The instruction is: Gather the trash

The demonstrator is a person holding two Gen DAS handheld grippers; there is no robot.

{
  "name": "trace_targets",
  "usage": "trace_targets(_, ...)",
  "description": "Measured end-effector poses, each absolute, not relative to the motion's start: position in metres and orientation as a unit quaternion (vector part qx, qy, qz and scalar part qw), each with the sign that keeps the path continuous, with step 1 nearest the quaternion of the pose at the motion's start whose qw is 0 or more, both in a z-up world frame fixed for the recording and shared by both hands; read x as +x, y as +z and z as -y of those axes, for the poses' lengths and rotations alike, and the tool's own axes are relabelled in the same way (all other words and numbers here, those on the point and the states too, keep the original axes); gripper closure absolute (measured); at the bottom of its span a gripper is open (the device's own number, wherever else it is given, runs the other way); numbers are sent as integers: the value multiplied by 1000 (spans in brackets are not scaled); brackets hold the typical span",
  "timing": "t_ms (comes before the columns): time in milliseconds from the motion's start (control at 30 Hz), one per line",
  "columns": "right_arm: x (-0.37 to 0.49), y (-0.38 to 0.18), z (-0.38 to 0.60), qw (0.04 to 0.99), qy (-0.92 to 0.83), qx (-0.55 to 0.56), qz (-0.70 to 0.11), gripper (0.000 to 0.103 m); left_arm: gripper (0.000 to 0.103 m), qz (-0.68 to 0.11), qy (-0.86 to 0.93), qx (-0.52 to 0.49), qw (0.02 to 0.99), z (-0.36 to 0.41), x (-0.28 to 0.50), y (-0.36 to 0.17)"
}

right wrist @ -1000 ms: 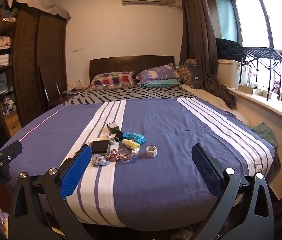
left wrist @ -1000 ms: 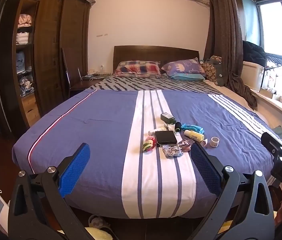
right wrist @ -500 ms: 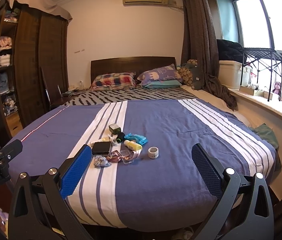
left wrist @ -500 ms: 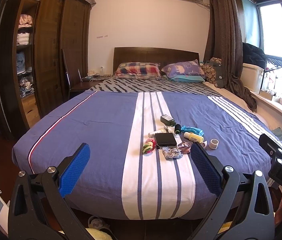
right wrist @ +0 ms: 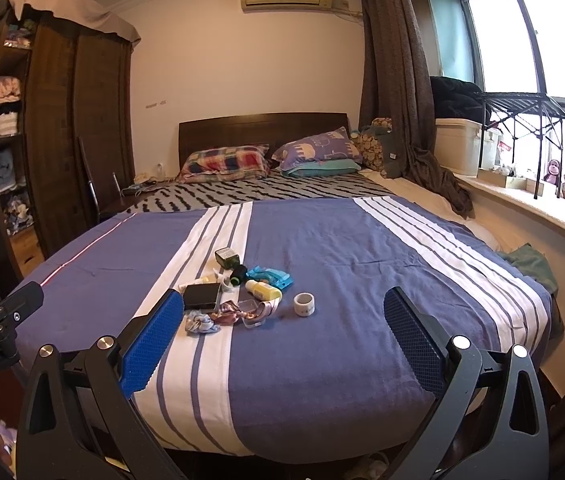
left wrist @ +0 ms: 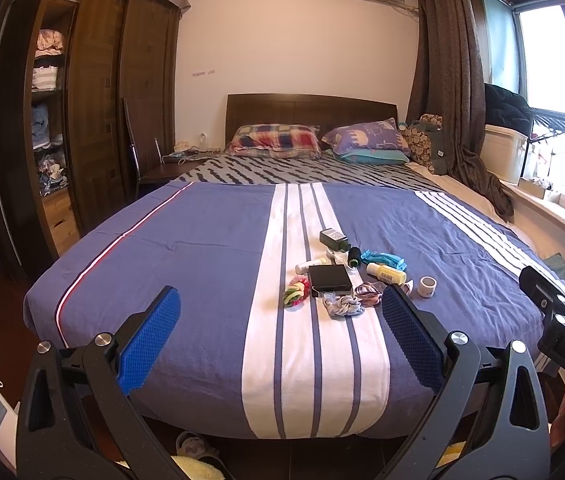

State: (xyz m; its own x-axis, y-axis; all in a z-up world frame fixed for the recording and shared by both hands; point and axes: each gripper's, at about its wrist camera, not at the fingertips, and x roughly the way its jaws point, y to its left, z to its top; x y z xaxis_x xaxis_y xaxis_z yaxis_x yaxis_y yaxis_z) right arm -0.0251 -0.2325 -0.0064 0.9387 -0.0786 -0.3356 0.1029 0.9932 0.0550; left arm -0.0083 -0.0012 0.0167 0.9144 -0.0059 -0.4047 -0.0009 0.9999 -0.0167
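Left wrist view shows the clutter pile (left wrist: 342, 276) sitting mid-bed on the white stripe, ahead and slightly right of the left gripper (left wrist: 280, 336), nearer it than the right gripper (right wrist: 284, 336), both with jaws spread wide and empty.

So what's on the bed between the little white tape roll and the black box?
In the right wrist view, a yellow bottle, a clear plastic case and a striped ribbon lie between the tape roll and the black box.
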Motion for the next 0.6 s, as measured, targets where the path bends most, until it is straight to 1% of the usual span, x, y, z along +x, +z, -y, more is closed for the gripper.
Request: trace_targets(600,-27,-9,237,984,-48,42,-166,3,8,-204,0,-9,979,4,-8,15)
